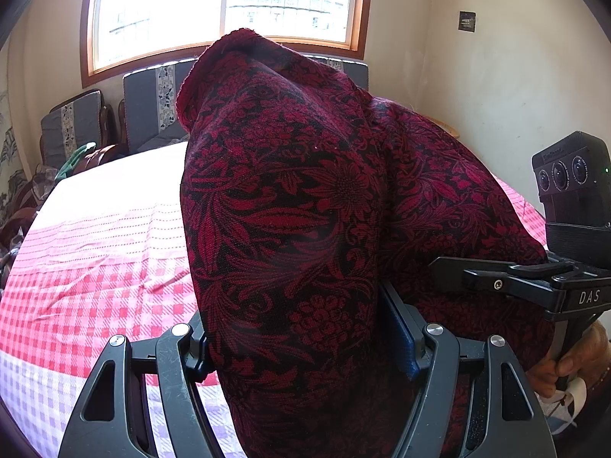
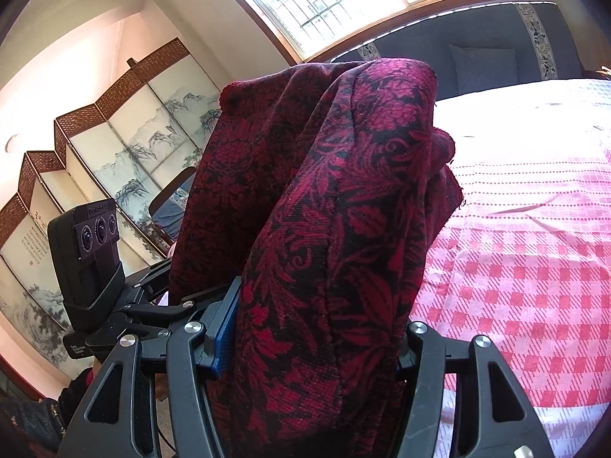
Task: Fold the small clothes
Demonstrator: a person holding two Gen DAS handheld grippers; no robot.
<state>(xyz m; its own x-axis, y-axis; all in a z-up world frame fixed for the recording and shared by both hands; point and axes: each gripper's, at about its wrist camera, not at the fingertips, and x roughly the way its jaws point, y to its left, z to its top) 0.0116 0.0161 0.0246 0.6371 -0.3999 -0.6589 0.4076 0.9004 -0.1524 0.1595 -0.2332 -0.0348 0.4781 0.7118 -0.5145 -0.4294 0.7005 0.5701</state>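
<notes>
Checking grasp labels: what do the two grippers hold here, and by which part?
Both hold one dark red floral garment, lifted off the checked cloth. Each gripper, left and right, clamps a bunched fold; which part cannot be told.

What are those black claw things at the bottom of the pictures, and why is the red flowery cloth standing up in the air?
Those black claws are grabbing tools. A person holds one in each hand, and each has a small camera looking out along its two fingers. So one picture comes from the left gripper and the other from the right gripper.

In each picture you can also see the other tool off to the side, with a hand around its handle.

The dark red and black flower-patterned cloth is a small piece of clothing. Both tools pinch a bunch of it between their fingers and hold it up, so it stands in front of the cameras.

Underneath is a bed covered with a pink and white checked sheet. No other clothes show on it. Behind are a sunny window and grey cushioned chairs.
</notes>
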